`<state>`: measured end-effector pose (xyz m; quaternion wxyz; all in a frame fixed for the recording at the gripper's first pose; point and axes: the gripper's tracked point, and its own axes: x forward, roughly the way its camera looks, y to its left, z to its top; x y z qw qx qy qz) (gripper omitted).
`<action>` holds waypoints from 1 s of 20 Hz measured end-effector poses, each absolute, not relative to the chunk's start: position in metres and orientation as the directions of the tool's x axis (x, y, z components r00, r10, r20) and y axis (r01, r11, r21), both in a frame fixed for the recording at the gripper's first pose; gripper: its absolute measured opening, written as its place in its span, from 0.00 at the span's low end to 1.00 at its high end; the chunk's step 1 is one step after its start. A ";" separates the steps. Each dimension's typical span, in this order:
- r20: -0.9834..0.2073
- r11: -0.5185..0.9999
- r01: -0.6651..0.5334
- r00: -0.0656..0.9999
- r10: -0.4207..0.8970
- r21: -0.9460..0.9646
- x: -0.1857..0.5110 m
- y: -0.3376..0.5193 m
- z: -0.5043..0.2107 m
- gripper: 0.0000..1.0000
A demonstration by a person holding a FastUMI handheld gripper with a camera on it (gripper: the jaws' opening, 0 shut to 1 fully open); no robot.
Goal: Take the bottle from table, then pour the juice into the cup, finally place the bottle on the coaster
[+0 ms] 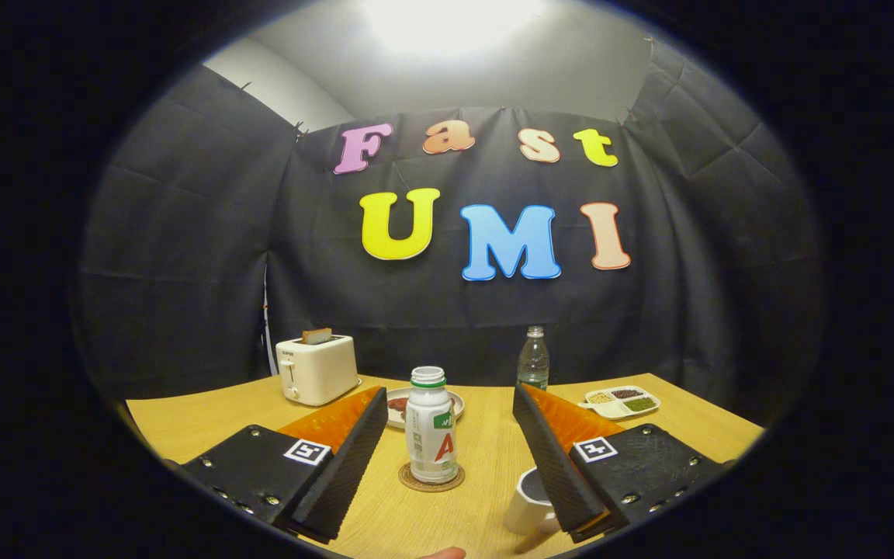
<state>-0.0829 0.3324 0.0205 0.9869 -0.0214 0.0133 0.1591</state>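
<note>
1. The gripper [447, 435] stood wide open, its fingers flanking the bottle [431, 436] untouched
2. Bottle upright on the coaster [431, 479]; cup [528, 505] near right
3. Withdrawing straight back seemed safest

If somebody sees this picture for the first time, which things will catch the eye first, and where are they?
First comes the white juice bottle, cap off, standing upright on a round coaster between the open fingers of the gripper. Next is the white cup beside the right finger. Further back on the wooden table stand a white toaster with bread in it and a clear water bottle.
</note>
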 end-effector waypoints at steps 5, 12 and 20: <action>-0.118 0.956 -0.293 0.951 0.287 -0.033 -0.046 0.353 -0.024 0.98; -0.173 0.958 -0.287 0.943 0.285 0.015 -0.004 0.380 -0.066 0.98; -0.180 0.968 -0.248 0.951 0.253 0.048 0.022 0.385 -0.087 0.92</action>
